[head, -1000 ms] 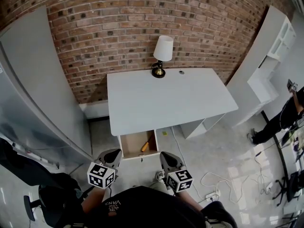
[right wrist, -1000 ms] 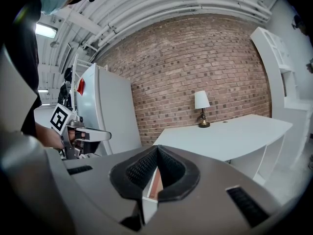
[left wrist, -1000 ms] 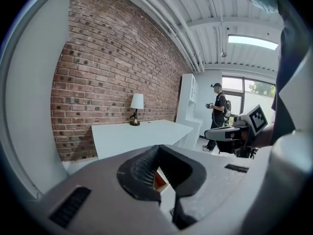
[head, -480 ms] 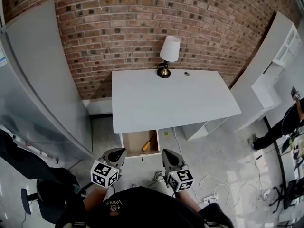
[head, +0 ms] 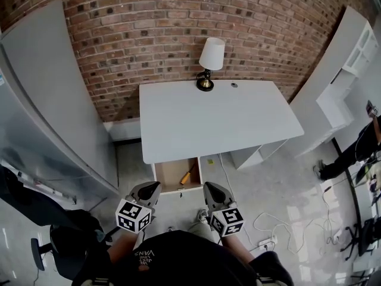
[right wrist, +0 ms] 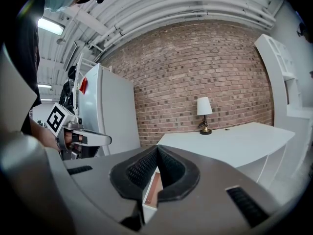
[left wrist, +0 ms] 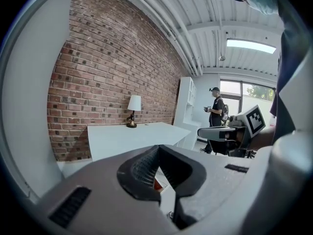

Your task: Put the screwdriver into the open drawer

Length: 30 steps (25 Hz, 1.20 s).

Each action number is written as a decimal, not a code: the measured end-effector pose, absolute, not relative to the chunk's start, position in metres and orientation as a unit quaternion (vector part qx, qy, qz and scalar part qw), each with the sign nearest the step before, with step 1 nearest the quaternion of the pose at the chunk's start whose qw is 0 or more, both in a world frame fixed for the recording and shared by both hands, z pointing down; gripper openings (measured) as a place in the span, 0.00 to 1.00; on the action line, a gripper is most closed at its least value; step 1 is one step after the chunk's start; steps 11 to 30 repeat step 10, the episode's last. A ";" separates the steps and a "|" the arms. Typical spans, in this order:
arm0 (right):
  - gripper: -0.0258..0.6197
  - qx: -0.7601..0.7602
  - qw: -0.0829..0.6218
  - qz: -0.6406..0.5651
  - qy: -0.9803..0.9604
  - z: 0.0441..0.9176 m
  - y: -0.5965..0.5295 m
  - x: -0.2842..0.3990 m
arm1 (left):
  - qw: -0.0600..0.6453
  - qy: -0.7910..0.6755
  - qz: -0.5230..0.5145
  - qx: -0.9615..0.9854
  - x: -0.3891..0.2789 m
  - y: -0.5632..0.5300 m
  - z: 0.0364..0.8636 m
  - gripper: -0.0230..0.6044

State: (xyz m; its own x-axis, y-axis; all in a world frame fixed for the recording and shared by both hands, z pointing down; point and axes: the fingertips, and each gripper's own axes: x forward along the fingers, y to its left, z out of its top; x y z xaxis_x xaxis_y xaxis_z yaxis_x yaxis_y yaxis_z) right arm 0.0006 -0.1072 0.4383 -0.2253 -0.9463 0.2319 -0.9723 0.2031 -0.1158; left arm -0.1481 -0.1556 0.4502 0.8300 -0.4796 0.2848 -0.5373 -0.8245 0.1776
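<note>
White desk [head: 220, 121] stands against a red brick wall [head: 166, 22], with a small lamp [head: 209, 64] with a white shade at its back edge. Below the desk's near edge, toward its left end, a wooden drawer [head: 169, 175] is pulled out. The screwdriver [head: 188, 176] lies slanted inside it, toward the right side; its handle looks orange, though it is very small in the head view. The left gripper [head: 151, 189] and the right gripper [head: 210, 189] are held low in front of the person, side by side and apart, both pointing toward the desk. Their tips show by either end of the drawer's front. In the left gripper view the ribbed pads [left wrist: 143, 166] meet at the tips with nothing between them. In the right gripper view the pads [right wrist: 143, 168] are likewise pressed together and empty. A tall pale cabinet [head: 47, 106] stands left of the desk and white shelving [head: 342, 82] to its right. White cables [head: 280, 222] lie on the floor, and another person [head: 357, 151] stands at the far right
</note>
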 end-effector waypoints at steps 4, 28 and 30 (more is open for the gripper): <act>0.03 0.622 0.050 0.120 -0.772 0.439 -0.108 0.000 | 0.128 -0.267 0.112 0.949 -0.147 -0.155 0.451 0.05; 0.03 0.626 0.050 0.122 -0.769 0.439 -0.108 0.003 | 0.133 -0.265 0.109 0.949 -0.143 -0.154 0.450 0.05; 0.03 0.626 0.050 0.122 -0.769 0.439 -0.108 0.003 | 0.133 -0.265 0.109 0.949 -0.143 -0.154 0.450 0.05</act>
